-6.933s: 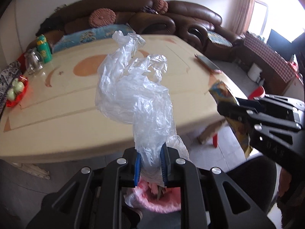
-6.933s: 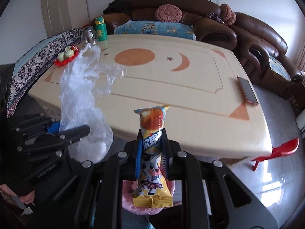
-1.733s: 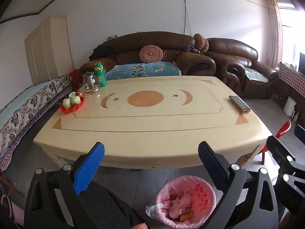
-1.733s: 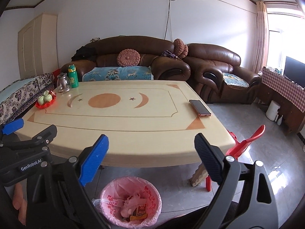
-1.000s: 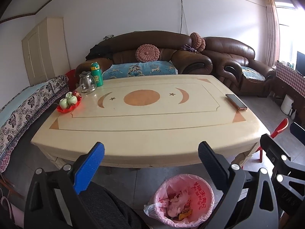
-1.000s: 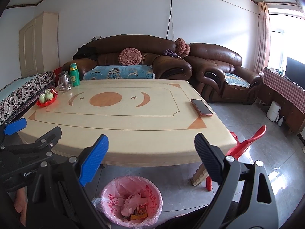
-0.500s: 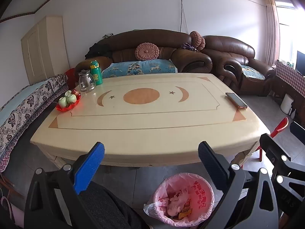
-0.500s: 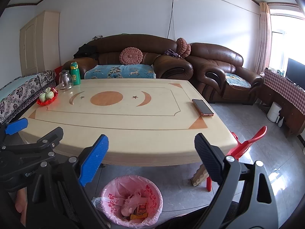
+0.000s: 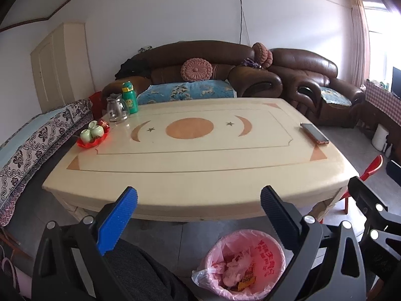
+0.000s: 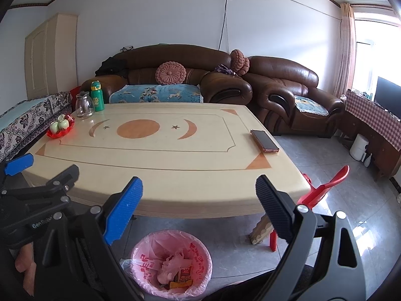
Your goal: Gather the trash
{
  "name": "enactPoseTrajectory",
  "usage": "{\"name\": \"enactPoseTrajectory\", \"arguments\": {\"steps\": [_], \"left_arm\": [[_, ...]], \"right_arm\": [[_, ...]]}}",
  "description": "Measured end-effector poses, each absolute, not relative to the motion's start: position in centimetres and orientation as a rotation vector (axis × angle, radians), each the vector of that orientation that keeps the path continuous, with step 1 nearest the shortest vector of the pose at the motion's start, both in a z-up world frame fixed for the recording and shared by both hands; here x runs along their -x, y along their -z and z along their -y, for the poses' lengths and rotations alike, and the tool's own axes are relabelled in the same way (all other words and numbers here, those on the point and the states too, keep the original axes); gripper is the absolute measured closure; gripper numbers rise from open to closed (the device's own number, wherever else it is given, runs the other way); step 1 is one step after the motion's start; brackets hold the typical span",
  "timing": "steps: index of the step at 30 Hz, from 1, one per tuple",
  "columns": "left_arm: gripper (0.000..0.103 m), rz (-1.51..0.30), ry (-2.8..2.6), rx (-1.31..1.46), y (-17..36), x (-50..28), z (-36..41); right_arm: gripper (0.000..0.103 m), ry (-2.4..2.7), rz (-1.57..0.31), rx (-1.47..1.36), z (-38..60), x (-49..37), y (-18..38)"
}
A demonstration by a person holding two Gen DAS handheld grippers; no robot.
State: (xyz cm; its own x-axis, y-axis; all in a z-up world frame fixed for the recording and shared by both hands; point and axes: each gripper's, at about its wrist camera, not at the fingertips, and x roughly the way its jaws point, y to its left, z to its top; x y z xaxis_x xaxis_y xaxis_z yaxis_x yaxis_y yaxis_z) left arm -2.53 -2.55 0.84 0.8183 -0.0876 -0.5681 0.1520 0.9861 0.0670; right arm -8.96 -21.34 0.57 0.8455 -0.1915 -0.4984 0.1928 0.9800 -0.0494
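Note:
A bin lined with a pink bag (image 9: 270, 250) (image 10: 200, 250) stands on the floor in front of the table's near edge. Crumpled clear plastic (image 9: 235, 266) (image 10: 173, 266) and a yellow snack wrapper (image 9: 246, 281) (image 10: 183, 276) lie inside it. My left gripper (image 9: 198, 215) is open and empty, held above and behind the bin. My right gripper (image 10: 198, 200) is open too, with nothing between its fingers. The left gripper's body (image 10: 37, 200) shows at the left of the right wrist view.
The cream table (image 9: 200, 170) (image 10: 175, 160) carries a phone (image 9: 314, 133) (image 10: 264, 140), a red tray of green cups (image 9: 92, 135), a glass jug (image 9: 116, 107) and a green bottle (image 9: 129, 97). Brown sofas (image 9: 250, 75) stand behind. A red chair (image 10: 323, 190) is at the right.
6.9 s ago the left gripper held the clear plastic bag and the right the snack wrapper; both now lie in the bin. Over the last second both views drifted only slightly.

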Motion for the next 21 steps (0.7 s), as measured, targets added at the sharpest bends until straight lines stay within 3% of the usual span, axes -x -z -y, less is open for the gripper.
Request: {"name": "enactPoseTrajectory", "arguments": {"steps": [21], "left_arm": [[0.007, -0.640, 0.123, -0.094, -0.77, 1.65, 2.34]], "right_arm": [[0.014, 0.205, -0.533, -0.003, 21.96, 8.84, -0.10]]}}
